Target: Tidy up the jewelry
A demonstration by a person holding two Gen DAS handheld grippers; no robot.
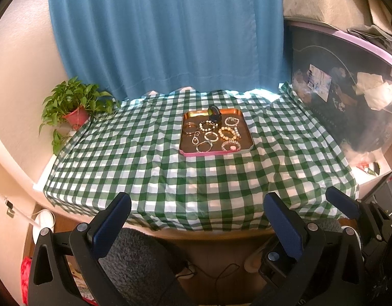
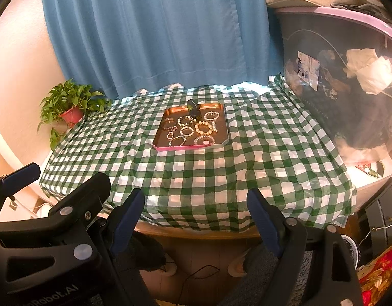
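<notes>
Black-framed, blue-padded left gripper [image 1: 197, 213] fills the near edge of its own view, jaws spread wide with nothing between them; its frame is cut off at 6 o'clock. Beside it, the matching right gripper [image 2: 196, 207] also stands wide apart and empty, short of the table edge. Well beyond both, at 12 o'clock on the green-and-white checked tablecloth [image 1: 144, 168], sits the shallow square copper-coloured tray with a pink rim [image 1: 211, 153]. Inside lie beaded bracelets [image 1: 227, 132] and small rings, too tiny to count surely. A dark object [image 1: 214, 113] at the tray's far edge is hard to identify. At 10 o'clock stands a leafy potted plant [image 1: 73, 102].
</notes>
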